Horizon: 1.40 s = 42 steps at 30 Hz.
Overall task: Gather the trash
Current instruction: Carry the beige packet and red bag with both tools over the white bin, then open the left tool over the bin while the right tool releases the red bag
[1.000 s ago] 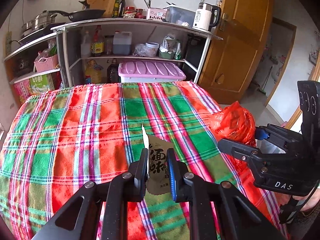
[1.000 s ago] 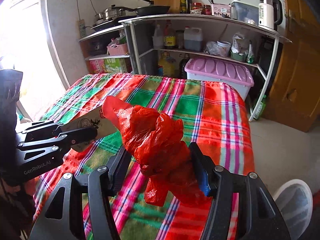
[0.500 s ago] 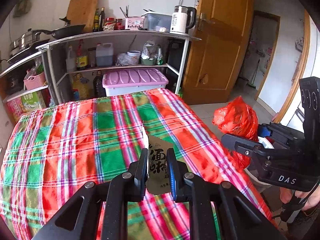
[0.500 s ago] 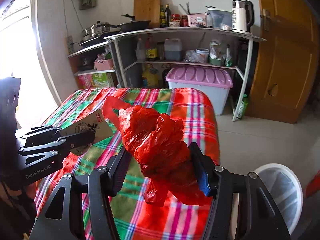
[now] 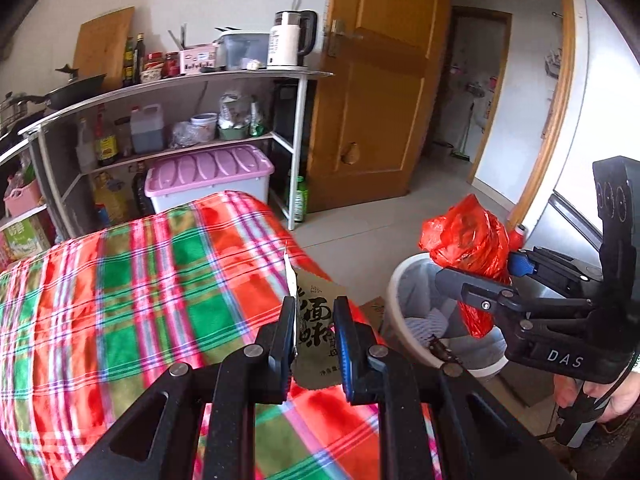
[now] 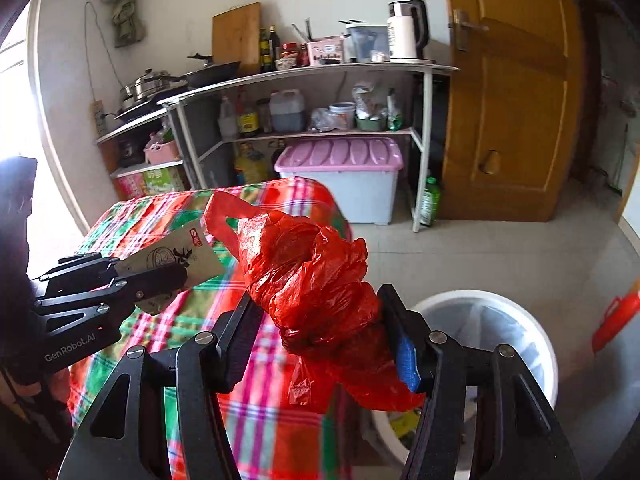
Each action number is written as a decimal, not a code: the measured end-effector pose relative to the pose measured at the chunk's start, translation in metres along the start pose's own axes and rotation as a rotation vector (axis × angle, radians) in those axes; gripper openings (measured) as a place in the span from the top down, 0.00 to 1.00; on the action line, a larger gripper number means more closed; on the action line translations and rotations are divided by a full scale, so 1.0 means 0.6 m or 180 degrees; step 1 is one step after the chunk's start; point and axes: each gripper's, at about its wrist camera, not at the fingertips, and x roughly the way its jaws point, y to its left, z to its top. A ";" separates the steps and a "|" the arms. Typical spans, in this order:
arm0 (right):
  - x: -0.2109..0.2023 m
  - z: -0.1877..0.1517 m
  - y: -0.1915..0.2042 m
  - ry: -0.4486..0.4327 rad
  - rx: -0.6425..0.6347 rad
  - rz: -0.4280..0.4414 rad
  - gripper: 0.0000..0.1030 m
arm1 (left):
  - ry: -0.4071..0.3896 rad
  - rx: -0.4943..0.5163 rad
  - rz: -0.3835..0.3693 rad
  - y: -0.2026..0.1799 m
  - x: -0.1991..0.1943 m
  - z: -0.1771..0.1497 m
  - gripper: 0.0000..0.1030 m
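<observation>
My left gripper (image 5: 314,312) is shut on a brown snack wrapper (image 5: 318,320) with black lettering, held upright over the right edge of the plaid-covered table (image 5: 140,300). From the right wrist view the same left gripper (image 6: 176,276) and wrapper (image 6: 180,258) show at the left. My right gripper (image 6: 320,308) is shut on a crumpled red plastic bag (image 6: 316,280), which fills the wide gap between its fingers. In the left wrist view that red bag (image 5: 468,248) hangs just above the white trash bin (image 5: 404,280) standing on the floor. The bin (image 6: 488,320) lies below and right of the bag.
A shelf unit (image 5: 180,120) with bottles, a kettle and a pan stands behind the table, with a purple-lidded storage box (image 5: 208,176) under it. A wooden door (image 5: 380,100) is to the right. Grey tiled floor (image 6: 500,256) spreads around the bin. A hand (image 5: 612,396) grips the right tool.
Both grippers have swung right, off the table's middle toward its right edge. The white bin has come into view beneath the red bag. Both grips are unchanged.
</observation>
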 end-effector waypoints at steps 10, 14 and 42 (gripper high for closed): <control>-0.044 -0.034 -0.125 0.0046 0.0249 -0.0388 0.43 | 0.0088 0.0228 -0.0311 -0.122 0.059 0.023 0.82; -0.041 -0.052 -0.177 0.0145 0.0365 -0.0549 0.43 | 0.0216 0.0228 -0.0461 -0.160 0.099 0.026 0.81; 0.037 -0.127 -0.305 0.0695 0.0503 -0.0804 0.39 | 0.0627 0.0155 -0.0534 -0.236 0.232 0.003 0.66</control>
